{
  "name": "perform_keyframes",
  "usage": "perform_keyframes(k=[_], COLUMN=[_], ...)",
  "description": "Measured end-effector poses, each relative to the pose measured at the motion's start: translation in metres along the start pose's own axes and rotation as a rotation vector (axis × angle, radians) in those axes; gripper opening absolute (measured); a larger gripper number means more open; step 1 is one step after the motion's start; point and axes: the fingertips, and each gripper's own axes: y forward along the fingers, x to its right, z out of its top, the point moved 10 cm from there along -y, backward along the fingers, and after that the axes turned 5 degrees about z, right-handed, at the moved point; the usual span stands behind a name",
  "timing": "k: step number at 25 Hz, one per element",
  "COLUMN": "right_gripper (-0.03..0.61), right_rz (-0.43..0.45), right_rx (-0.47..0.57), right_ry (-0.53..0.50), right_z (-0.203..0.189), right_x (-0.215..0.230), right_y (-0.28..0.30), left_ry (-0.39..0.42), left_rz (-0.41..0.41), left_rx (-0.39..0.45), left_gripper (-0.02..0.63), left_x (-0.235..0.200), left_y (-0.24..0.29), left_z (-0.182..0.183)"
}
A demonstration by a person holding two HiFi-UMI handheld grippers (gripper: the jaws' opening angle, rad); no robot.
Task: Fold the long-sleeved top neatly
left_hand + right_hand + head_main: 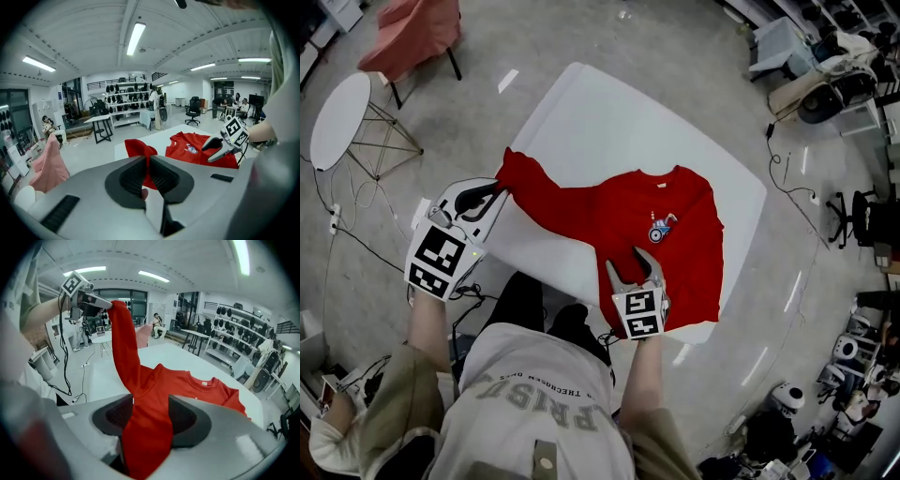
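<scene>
The red long-sleeved top [666, 225] lies front up on the white table [581, 103], with a small print on its chest. One sleeve [534, 187] stretches out to the left, lifted off the table. My left gripper [500, 187] is shut on that sleeve's cuff, and in the left gripper view red cloth sits pinched between its jaws [149, 171]. My right gripper [633, 265] stands at the top's near edge, by the underarm. In the right gripper view a thick fold of red cloth [145, 427] fills the gap, and the jaws are shut on it.
A chair draped in pink cloth [412, 33] and a round white side table [339, 117] stand on the floor at the far left. Cables [356, 234] trail on the floor by the table's left corner. Office chairs and equipment [862, 220] crowd the right side.
</scene>
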Motion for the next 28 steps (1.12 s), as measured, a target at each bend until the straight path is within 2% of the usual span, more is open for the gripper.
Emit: perform_keyframes(k=[6,14,21,28], right_gripper=[0.239,0.239,0.239,0.241], right_rz=[0.030,0.029,-0.015,-0.066], right_rx=[0.072,0.101,0.089,0.126], right_ry=[-0.024,-0.081,-0.052,0.034], right_z=[-0.030,-0.054,-0.071,-0.079], right_x=[0.024,0.061,0.085,0.108], right_y=[-0.064,-0.126,-0.157,-0.171], left_ry=[0.029,0.100,0.092,0.072], left_rz=[-0.051,-0.142,-0.234,-0.321], left_rx=[0.046,0.035,-0.014,-0.040], left_gripper=[0.031,0.031,0.031,0.031], left_x=[0.111,0.239,0.309,0.348], left_y=[0.015,0.057,0.099,0.139], left_z=[0.030,0.051,0.046,0.036])
